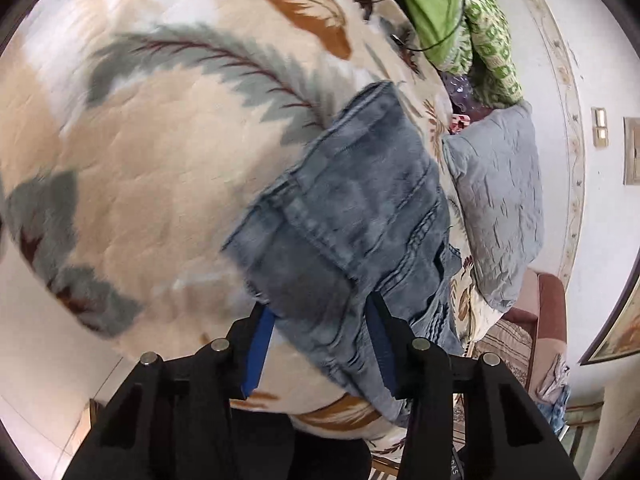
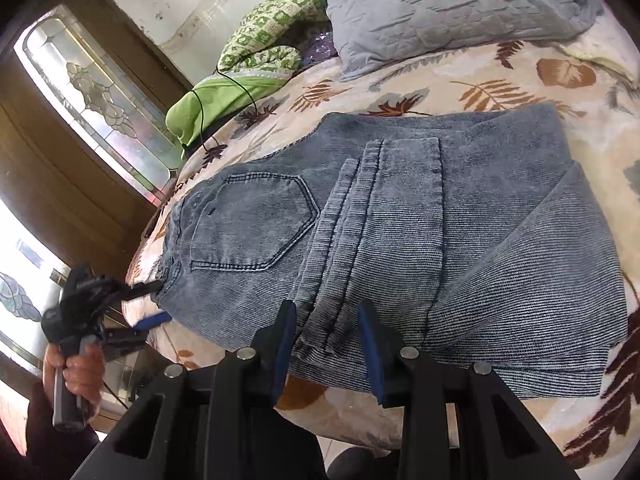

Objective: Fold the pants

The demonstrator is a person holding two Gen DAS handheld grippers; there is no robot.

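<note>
No legible txt anywhere; only partial letters "AS" on black strap (image 1: 454,465), rest cut off.

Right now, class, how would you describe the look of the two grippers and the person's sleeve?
Each gripper, left gripper and right gripper, is black plastic with blue pads on its fingers and round silver studs on top. The other view shows the left one's grey handle. The sleeve is dark.

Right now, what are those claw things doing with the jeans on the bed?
A person is folding a pair of blue jeans on a bed with a leaf-patterned blanket, holding a claw tool in each hand. The jeans already lie partly folded. The left claw sits at the waistband end with denim between its fingers, and the right claw sits at the near edge by the stitched seams. A grey pillow lies behind.
</note>
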